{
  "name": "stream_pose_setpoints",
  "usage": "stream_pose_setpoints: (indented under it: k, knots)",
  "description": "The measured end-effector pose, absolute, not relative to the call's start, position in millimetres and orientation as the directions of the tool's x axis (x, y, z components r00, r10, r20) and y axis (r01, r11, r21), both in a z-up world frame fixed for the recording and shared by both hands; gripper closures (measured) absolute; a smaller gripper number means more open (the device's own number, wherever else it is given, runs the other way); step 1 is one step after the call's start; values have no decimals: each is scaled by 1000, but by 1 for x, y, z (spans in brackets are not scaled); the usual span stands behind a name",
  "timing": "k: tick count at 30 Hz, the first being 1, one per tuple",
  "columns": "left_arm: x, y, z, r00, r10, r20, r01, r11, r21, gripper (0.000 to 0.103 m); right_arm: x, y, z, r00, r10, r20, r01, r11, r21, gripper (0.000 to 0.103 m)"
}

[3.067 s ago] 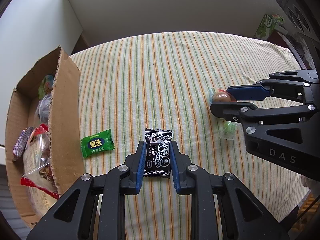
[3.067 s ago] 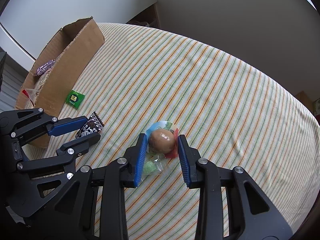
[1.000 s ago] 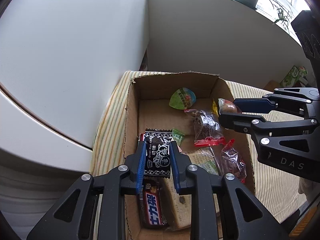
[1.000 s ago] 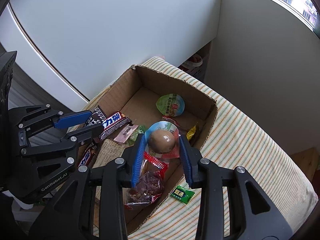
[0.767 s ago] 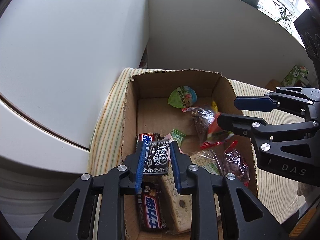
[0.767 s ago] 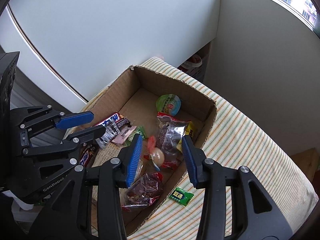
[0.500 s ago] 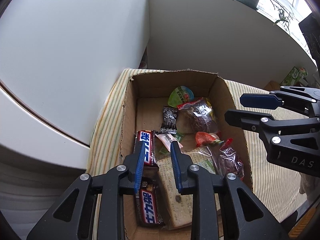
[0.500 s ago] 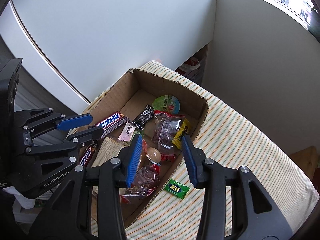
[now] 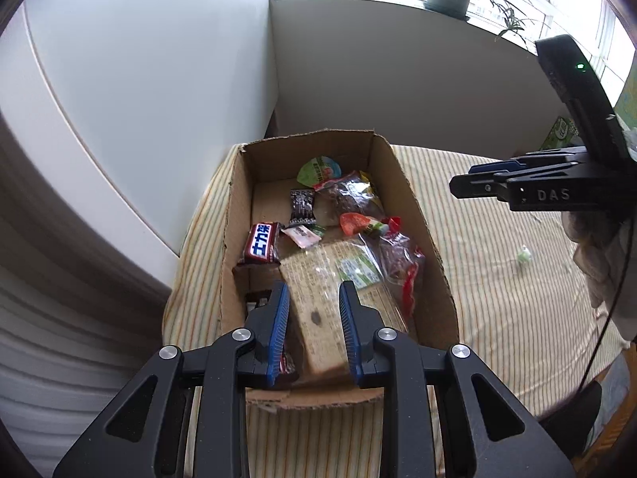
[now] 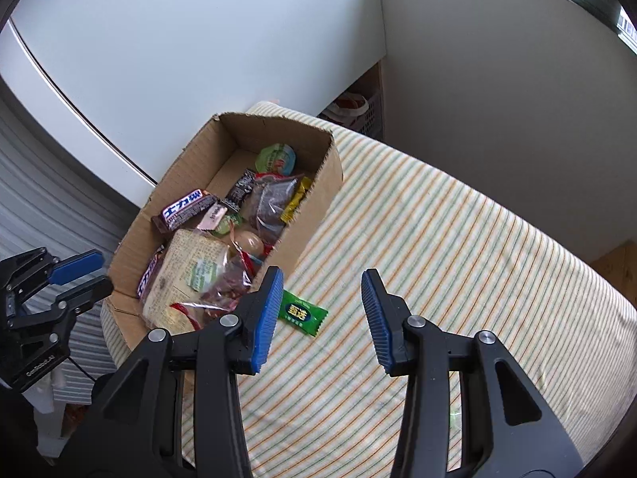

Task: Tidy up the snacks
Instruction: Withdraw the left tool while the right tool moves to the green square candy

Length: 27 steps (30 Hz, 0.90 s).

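Both claws are empty right now. The left claw [image 9: 312,310] hangs over the open brown cardboard box [image 10: 318,199] with its jaws narrowly parted, nothing between them. The right claw [image 10: 323,310] gapes wider above the striped tablecloth [image 10: 438,239]. A small green candy wrapper [image 10: 303,313] lies on the table just beside the box, outside it.

The left hand-held gripper [image 9: 312,306], jaws apart and empty, hangs over the snack-filled cardboard box [image 9: 432,275].
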<state>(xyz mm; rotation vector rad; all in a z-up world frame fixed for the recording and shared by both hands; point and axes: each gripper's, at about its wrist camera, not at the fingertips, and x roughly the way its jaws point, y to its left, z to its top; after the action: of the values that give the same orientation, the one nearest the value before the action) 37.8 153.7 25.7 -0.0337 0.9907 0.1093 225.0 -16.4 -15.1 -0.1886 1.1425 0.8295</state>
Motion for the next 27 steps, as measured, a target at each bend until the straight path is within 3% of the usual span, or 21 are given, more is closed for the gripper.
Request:
stream_pose_setpoints:
  k: [3, 7, 10, 19, 27]
  knots:
    - [16, 146, 21, 546, 72, -835, -90, 996, 27, 79, 225, -20, -37, 127, 475, -871, -656, 699, 286, 62]
    - [-13, 133, 2, 513, 73, -855, -67, 997, 44, 79, 225, -10, -61, 93, 457, -885, -660, 694, 289, 78]
    - [-27, 122, -18, 472, 67, -879, -48, 998, 50, 79, 230, -2, -73, 86, 455, -886, -650, 700, 296, 84]
    - [-37, 127, -66, 407, 57, -912, -98, 995, 19, 79, 232, 18, -86, 56, 487, -872, -657, 675, 335, 85]
    - [-34, 141, -66, 415, 35, -909, -135, 991, -24, 79, 219, 14, -95, 13, 502, -865, -700, 622, 350, 86]
